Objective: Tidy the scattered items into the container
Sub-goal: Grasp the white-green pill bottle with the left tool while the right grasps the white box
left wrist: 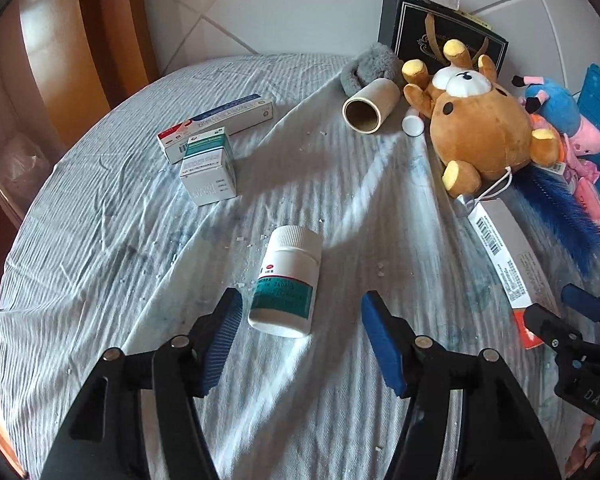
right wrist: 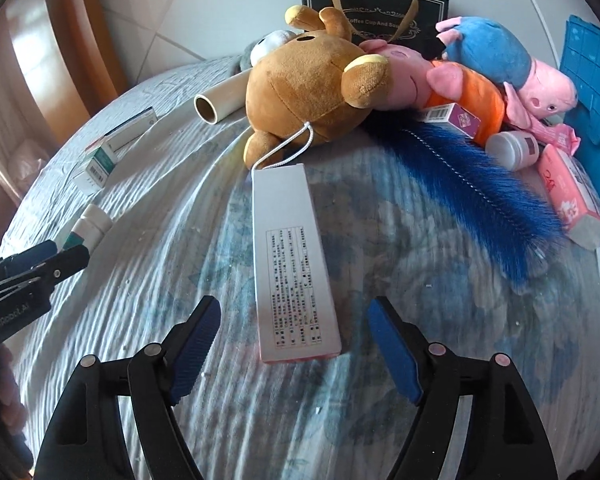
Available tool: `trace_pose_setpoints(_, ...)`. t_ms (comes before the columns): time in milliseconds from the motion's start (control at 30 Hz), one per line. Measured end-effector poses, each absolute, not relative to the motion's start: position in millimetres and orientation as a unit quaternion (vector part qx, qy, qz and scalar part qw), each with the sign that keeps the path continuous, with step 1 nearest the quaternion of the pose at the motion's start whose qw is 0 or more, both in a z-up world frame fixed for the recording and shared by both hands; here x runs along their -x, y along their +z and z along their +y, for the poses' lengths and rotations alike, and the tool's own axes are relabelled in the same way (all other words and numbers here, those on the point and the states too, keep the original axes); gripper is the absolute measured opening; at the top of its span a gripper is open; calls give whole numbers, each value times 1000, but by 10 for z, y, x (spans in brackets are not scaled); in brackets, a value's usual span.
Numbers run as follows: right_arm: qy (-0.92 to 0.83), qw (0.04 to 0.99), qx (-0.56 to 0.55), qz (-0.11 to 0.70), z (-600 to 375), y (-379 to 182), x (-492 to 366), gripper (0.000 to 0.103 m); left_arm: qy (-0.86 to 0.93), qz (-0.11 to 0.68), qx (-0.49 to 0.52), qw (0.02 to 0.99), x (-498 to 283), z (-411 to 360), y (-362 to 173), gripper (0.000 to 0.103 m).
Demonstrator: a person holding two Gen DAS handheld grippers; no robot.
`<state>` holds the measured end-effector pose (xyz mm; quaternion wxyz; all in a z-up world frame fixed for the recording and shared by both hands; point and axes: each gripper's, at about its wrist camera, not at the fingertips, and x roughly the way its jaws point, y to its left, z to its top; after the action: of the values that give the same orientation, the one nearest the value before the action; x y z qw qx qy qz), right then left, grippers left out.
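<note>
Left gripper (left wrist: pixel 300 336): jaws spread wide, holding nothing, low over the cloth-covered table (left wrist: pixel 100 240). Right gripper (right wrist: pixel 294 344): likewise spread and unladen. Long white carton (right wrist: pixel 292 264): flat, long axis running straight away from the right gripper, near end between its fingertips. White pill bottle (left wrist: pixel 286 280): on its side, cap pointing away, base just ahead of the left gripper, nearer that hand. Container: likely the black bag (left wrist: pixel 440 36) at the far edge.
</note>
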<state>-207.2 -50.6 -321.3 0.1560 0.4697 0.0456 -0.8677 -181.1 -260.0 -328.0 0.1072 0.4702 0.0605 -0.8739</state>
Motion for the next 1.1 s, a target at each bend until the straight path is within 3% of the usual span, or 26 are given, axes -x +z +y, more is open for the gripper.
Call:
trace_pose_setpoints(233, -867, 160, -468, 58, -663, -3381, 2267, 77, -888, 46, -439, 127, 1901, -2463, -3538, 66)
trace_pose_setpoints(300, -872, 158, -459, 59, -662, -3433, 2275, 81, -889, 37, -435, 137, 1922, -2444, -3561, 71)
trace_pose_setpoints(367, -874, 164, -454, 57, -669, -3462, 2264, 87, -883, 58, -440, 152, 1932, -2518, -3561, 88)
trace_pose_setpoints(433, -877, 170, -446, 55, -680, -3480, 2246, 92, -880, 88, -441, 150, 1931, -2609, -3555, 91)
trace_pose_setpoints(500, -879, 170, -442, 53, -685, -3492, 2240, 94, -883, 76, -441, 143, 1939, -2568, -3559, 86)
trace_pose_setpoints(567, -879, 163, -443, 64, -709, -3494, 2237, 90, -888, 69, -437, 128, 1914, -2502, -3547, 64)
trace_pose_setpoints(633, -881, 148, -442, 79, -712, -3481, 2220, 74, -890, 65, -435, 121, 1883, -2421, -3518, 47)
trace_pose_setpoints(667, -882, 148, -442, 73, -686, -3468, 2215, 61, -891, 63, -434, 122, 1885, -2374, -3508, 41)
trace_pose_setpoints(700, -882, 144, -443, 69, -655, -3455, 2216, 48, -891, 62, -431, 126, 1884, -2352, -3504, 41)
trace_pose_setpoints(833, -888, 150, -431, 56, -602, -3455, 2214, 48, -891, 72, -428, 134, 1925, -2380, -3516, 41)
trace_pose_setpoints(900, -887, 166, -427, 57, -635, -3467, 2208, 66, -890, 68, -429, 136, 1982, -2375, -3500, 42)
trace_pose_setpoints(1000, -884, 165, -429, 84, -773, -3485, 2219, 72, -890, 74, -427, 138, 1969, -2400, -3491, 42)
trace_pose_setpoints(1033, -885, 164, -428, 84, -779, -3481, 2215, 70, -890, 73, -427, 140, 1953, -2383, -3481, 42)
trace_pose_setpoints(1100, -889, 157, -424, 77, -738, -3466, 2207, 48, -890, 70, -427, 146, 1896, -2329, -3474, 36)
